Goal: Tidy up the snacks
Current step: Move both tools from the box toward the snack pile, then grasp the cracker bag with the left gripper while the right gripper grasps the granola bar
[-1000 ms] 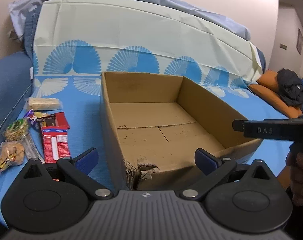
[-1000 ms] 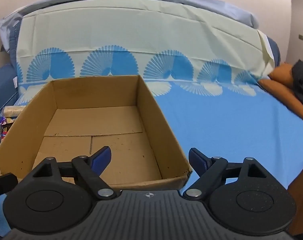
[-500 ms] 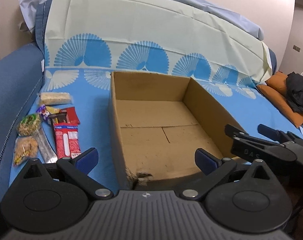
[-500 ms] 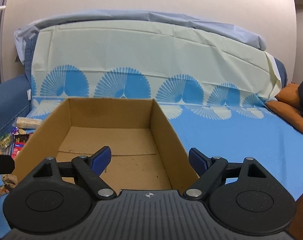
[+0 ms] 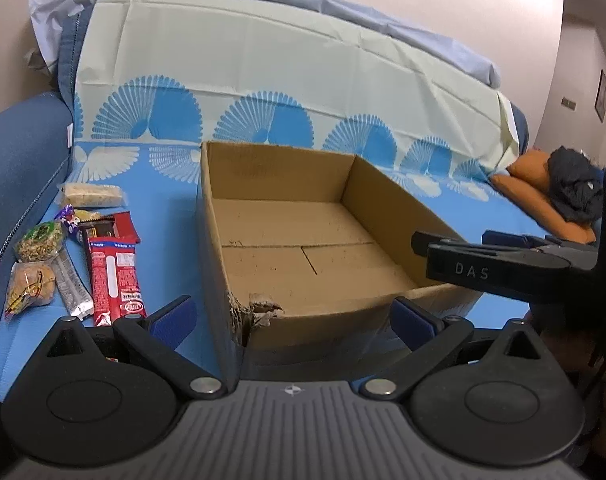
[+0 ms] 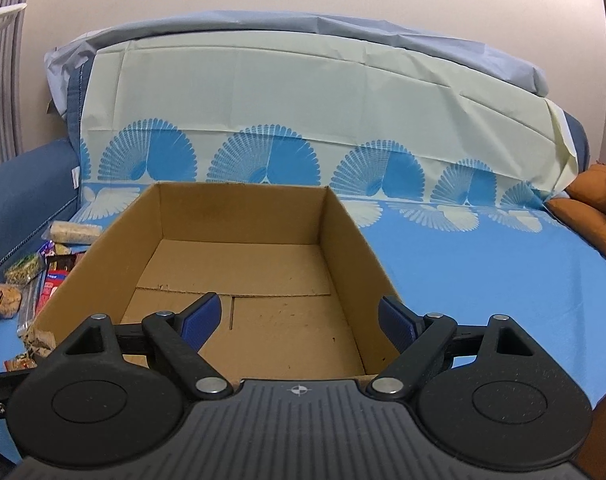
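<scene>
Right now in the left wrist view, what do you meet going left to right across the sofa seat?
Blue sofa armrest → snack packets → empty cardboard box → right gripper → orange cushion with dark cloth on it.

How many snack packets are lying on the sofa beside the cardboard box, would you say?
At least 7, all left of the cardboard box: pale bar, purple wrapper, dark-red packet, red bar, silver bar, green bag, cookie bag. Overlap may hide more.
</scene>
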Available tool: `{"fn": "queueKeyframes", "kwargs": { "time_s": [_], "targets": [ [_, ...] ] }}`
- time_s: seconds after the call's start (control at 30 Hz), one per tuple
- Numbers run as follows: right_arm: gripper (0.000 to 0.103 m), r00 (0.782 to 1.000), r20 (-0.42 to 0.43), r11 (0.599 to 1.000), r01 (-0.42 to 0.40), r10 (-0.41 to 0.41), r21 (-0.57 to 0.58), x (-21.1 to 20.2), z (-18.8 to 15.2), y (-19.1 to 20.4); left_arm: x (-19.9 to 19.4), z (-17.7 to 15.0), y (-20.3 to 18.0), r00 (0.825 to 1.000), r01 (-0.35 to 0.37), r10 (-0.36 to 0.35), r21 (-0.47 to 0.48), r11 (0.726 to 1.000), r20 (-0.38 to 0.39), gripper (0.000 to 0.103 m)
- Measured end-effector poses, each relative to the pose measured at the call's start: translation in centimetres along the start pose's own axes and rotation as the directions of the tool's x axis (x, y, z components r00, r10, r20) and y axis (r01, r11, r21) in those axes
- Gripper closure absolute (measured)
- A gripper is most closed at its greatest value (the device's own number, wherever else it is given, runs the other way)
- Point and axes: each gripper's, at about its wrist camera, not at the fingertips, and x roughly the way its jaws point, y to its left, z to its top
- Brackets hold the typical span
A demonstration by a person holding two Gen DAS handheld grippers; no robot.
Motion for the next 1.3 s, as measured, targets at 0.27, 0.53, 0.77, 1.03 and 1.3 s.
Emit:
{"fn": "queueKeyframes", "kwargs": {
  "time_s": [0.27, 0.53, 0.77, 1.03, 1.3],
  "targets": [
    [0.016, 1.0, -0.011, 1.0, 0.001, -0.001, -0.016, -0.1, 0.0, -0.1, -2.2, -0.3, -1.2, 0.981, 0.034, -0.046, 0.068, 0.997, 0.191, 0.001],
    [0.032, 1.0, 0.017, 1.0, -0.021, 0.022, -0.01, -0.7, 0.4, 0.7, -2.2, 0.4, -0.7, 0.989, 0.104, -0.11, 0.068, 0.992, 0.095, 0.033],
    [0.059, 0.995, 0.032, 0.995, -0.099, 0.098, 0.016, -1.4, 1.5, 2.7, -2.5, 3.0, 2.6, 0.989, 0.136, -0.139, 0.05, 0.989, 0.055, 0.077],
    [0.062, 0.966, 0.069, 0.968, -0.25, 0.249, 0.013, -2.2, 3.4, 7.3, -2.8, 5.5, 11.3, 0.994, 0.103, -0.103, 0.016, 0.995, 0.042, 0.077],
    [0.065, 0.899, 0.037, 0.895, -0.429, 0.436, -0.122, -3.2, 3.5, 14.8, -2.0, 2.4, 20.1, 0.997, 0.059, -0.054, -0.109, 0.992, 0.045, 0.078]
  ]
}}
